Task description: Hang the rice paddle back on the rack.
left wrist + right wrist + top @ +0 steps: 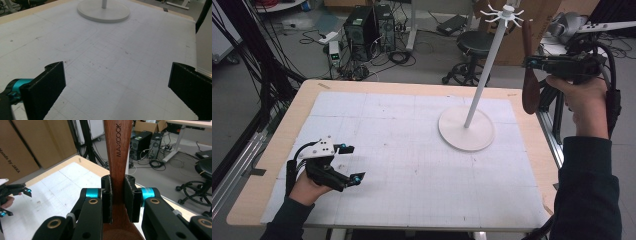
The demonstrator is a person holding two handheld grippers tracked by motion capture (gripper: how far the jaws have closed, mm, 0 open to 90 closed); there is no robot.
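A: Item one, right gripper [117, 200]?
B: Jaws clamped on the neck of a brown wooden spatula [117, 150], held upright off the table's right edge. In the high view the right gripper [532, 62] sits level with the upper part of the white stand [466, 127], and the spatula [529, 75] hangs blade down, handle up.

A: Any markings?
B: The right gripper view reads "MAXCOOK" burned lengthwise into the handle. A cardboard box [17, 147] behind carries print ending "by JAKA"; the first word is cut off.

A: Item two, left gripper [348, 162]?
B: Jaws spread wide, nothing between them, low over the white gridded mat [412, 165] at the near left. The left gripper view shows scuffs and faint pencil lines on the mat [112, 62], plus the stand's round base [103, 11].

A: The stand's top?
B: A ring of small hooks [504, 12], seen from the high view.
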